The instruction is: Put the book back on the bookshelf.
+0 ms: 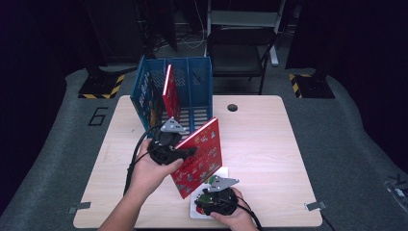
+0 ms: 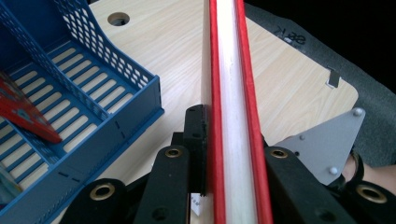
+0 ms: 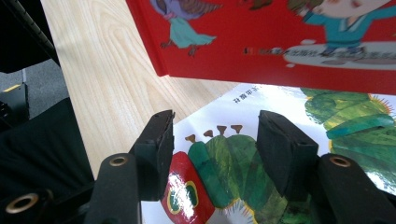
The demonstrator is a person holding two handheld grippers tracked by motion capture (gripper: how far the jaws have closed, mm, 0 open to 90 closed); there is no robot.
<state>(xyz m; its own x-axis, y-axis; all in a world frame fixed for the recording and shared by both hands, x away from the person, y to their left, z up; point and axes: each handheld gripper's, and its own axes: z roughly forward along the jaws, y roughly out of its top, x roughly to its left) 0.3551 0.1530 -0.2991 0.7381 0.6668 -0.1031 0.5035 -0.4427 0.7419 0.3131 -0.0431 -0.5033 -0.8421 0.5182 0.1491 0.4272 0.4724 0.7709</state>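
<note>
1. In the high view, the left gripper (image 1: pixel 185 153) held a red picture book (image 1: pixel 199 156) lifted off the wooden table (image 1: pixel 260 139), tilted, with its illustrated cover facing the right side of the table.
2. The left gripper view looked straight along that book's edge (image 2: pixel 231 107): two red covers with a pale block of pages between them, and the black jaws clamped on the book from either side. The high view did not show this grip so plainly.
3. The right gripper (image 1: pixel 211 199) rested low at the near edge of the table, over a white caterpillar picture book (image 1: pixel 222 172) lying flat, mostly hidden in the high view by the red book and the hand.
4. The right gripper view showed that flat book's cover clearly (image 3: pixel 224 154): a green caterpillar with a red face on white. The jaws stood apart just above it, with nothing pinched between them. The red book's lower edge (image 3: pixel 280 51) hung above the caterpillar book here.
5. A blue slatted file rack (image 1: pixel 197 86) stood at the far left of the table, with another red book (image 1: pixel 168 91) leaning upright in a compartment.
6. The left gripper view showed the rack's slotted floor (image 2: pixel 93 107) beside the held book, and a round cable hole (image 2: pixel 118 18) in the tabletop beyond.
</note>
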